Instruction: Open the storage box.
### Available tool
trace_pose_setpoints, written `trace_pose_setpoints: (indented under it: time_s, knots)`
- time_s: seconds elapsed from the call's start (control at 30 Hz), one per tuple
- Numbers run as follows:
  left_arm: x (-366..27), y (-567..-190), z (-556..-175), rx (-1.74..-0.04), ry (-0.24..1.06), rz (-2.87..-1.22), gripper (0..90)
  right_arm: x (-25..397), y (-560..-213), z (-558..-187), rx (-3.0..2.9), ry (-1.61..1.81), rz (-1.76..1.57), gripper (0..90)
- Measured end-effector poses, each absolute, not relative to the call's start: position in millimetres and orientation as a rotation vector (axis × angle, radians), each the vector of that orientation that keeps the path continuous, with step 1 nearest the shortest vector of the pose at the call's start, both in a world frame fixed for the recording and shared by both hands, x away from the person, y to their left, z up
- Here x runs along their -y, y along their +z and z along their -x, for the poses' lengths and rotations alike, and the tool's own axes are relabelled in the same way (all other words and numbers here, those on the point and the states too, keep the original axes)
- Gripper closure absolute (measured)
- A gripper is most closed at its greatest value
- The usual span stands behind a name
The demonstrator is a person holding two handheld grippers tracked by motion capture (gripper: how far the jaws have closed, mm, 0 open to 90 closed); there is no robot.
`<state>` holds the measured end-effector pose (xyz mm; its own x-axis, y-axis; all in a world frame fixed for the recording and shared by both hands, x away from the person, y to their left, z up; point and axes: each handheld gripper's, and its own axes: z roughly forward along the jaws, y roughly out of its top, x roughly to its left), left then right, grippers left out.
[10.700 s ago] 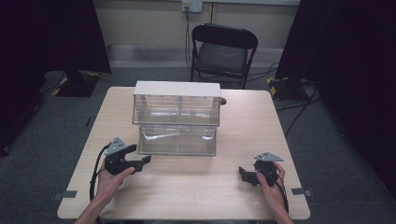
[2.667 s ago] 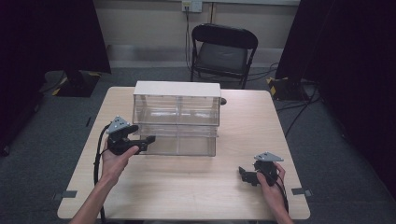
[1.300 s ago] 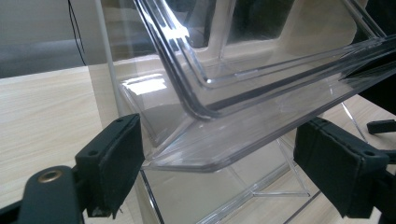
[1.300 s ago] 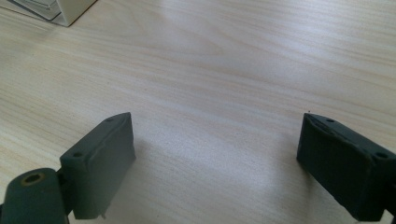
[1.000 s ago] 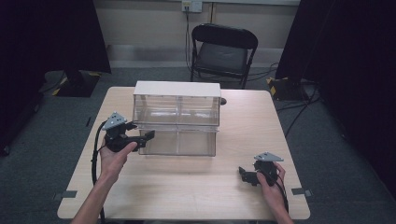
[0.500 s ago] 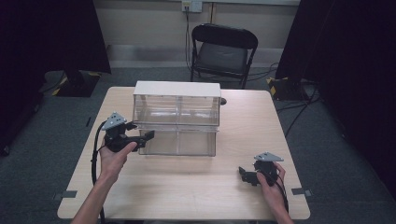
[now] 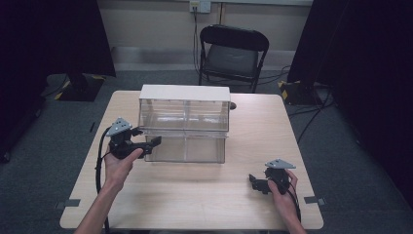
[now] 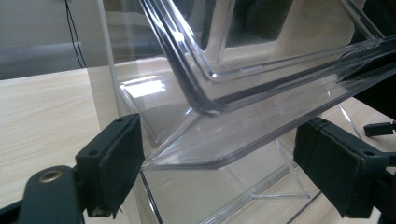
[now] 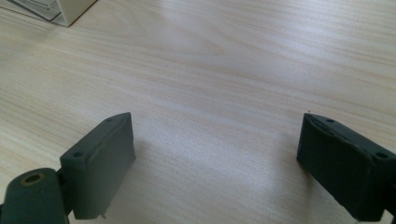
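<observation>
Left tongs [image 7: 155, 142] advanced to clear drawer [image 8: 261, 126] | straddling its corner (up close), apart | right tongs [image 9: 215, 168] apart, on table [image 9: 224, 70]

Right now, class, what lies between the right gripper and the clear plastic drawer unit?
In the high view, bare wooden table lies between the right gripper and the drawer unit.
</observation>
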<state>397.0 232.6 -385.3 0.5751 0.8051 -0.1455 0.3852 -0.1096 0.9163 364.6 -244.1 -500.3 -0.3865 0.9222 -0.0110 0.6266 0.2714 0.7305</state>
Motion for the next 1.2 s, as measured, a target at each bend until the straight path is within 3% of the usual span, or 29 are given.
trace_pose_setpoints:
  time_s: [1.2]
  knots:
    - [-232.4, -385.7, -397.6, -1.005, 0.470, -1.718, 16.3, 244.0, -500.3, -364.5, -2.110, 0.907, -1.397, 10.6]
